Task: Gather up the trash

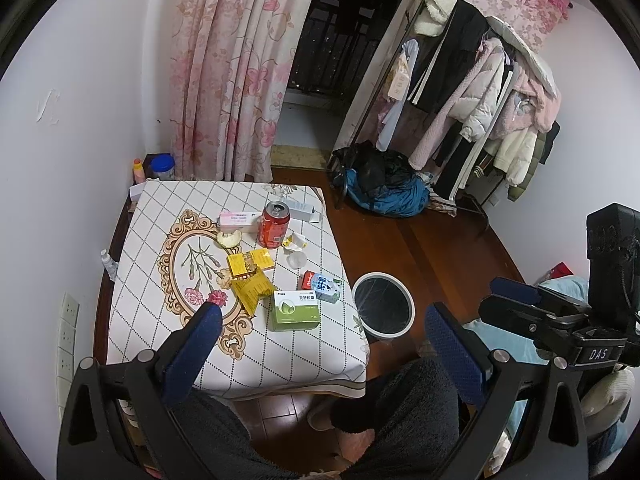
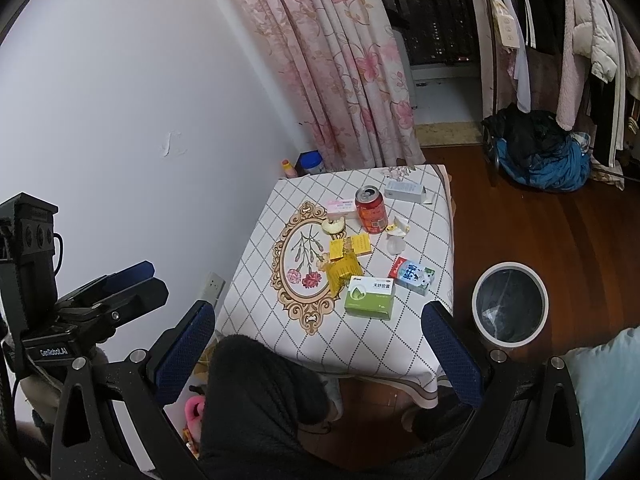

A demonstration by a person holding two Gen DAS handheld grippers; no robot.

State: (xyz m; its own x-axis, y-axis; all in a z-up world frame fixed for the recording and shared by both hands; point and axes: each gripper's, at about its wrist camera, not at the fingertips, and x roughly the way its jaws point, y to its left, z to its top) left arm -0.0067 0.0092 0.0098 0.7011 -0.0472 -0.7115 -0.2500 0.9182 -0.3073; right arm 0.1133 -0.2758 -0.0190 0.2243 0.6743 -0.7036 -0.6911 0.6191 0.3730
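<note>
Bare floor (image 1: 432, 248) surrounds the bin (image 1: 383, 305) beside the table (image 1: 280, 360) edge.

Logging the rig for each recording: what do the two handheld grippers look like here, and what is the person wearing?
Both grippers are black frames with silver bolts and blue textured pads on the fingers. The right gripper carries a boxy black camera block and a "DAS" label; the left gripper reads "GenRobot.AI" and has a black cable. The person wears dark fuzzy trousers.
</note>
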